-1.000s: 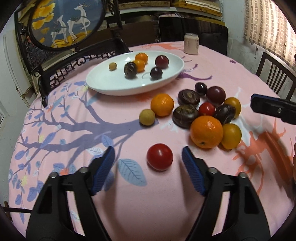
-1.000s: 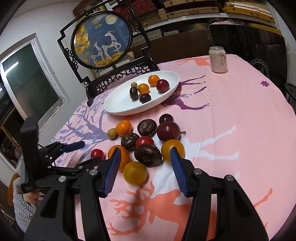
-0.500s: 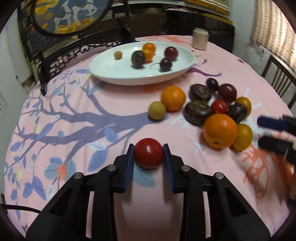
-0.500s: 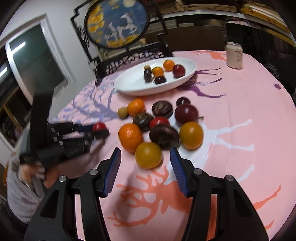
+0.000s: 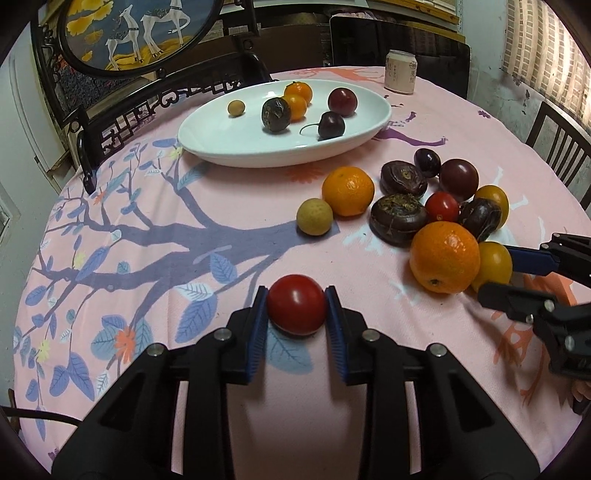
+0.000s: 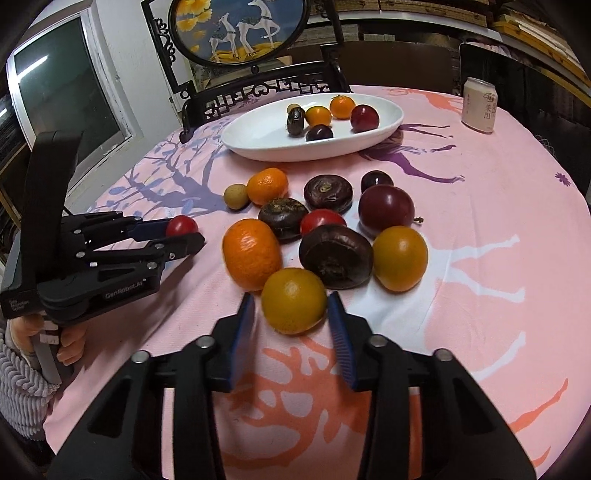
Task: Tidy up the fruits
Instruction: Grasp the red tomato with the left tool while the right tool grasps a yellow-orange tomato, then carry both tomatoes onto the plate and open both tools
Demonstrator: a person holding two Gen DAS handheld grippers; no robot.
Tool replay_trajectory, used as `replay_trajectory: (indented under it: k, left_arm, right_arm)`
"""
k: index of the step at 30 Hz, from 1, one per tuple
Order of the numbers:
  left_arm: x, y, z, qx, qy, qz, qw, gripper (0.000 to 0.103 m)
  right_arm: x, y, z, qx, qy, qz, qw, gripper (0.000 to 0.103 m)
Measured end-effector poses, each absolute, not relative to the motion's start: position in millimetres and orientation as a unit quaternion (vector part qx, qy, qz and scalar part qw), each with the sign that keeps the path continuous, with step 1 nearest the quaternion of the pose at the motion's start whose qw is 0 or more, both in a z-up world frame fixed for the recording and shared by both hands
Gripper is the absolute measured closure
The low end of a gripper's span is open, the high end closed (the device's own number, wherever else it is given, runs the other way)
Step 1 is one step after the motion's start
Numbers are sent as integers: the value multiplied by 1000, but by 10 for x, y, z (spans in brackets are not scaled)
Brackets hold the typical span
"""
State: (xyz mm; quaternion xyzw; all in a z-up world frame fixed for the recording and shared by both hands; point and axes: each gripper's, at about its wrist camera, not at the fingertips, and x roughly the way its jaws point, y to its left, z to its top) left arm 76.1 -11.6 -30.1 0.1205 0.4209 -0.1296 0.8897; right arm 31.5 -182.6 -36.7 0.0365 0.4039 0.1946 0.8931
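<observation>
My left gripper (image 5: 296,306) is shut on a red tomato (image 5: 296,303), low over the pink tablecloth; it also shows in the right wrist view (image 6: 181,226). My right gripper (image 6: 291,314) is open, its blue pads either side of a yellow-orange fruit (image 6: 293,301) at the near edge of a fruit cluster; the pads stand slightly apart from it. The cluster holds a large orange (image 6: 252,253), dark passion fruits (image 6: 335,255), a red tomato (image 6: 322,220) and a plum (image 6: 386,209). A white oval plate (image 5: 221,136) at the back holds several fruits.
A drink can (image 6: 479,105) stands at the far right of the round table. A carved dark chair and a round deer screen (image 5: 136,33) stand behind the plate. A small tan fruit (image 5: 314,216) and an orange (image 5: 348,190) lie between plate and cluster.
My left gripper closed on the red tomato, which was lying between open jaws a second ago. My right gripper moved forward until its pads flank the yellow-orange fruit.
</observation>
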Motion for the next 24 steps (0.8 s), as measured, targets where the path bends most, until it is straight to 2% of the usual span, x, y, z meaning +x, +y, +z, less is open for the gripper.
replay_trajectory:
  k: [8, 14, 20, 24]
  left_arm:
    - [757, -52, -266, 99, 419, -129, 893, 72]
    - [810, 64, 3, 76, 394, -124, 907, 72]
    - [1337, 21, 342, 61, 380, -112, 916, 72]
    - [1811, -56, 335, 43, 389, -103, 914, 72]
  right_arm:
    - [274, -1904, -319, 57, 392, 199, 896, 67]
    - [282, -2185, -79, 114, 350, 190, 910, 67]
    - [804, -2346, 318, 138, 329, 171, 918, 67]
    - [1351, -2259, 399, 141, 331, 157, 920, 67]
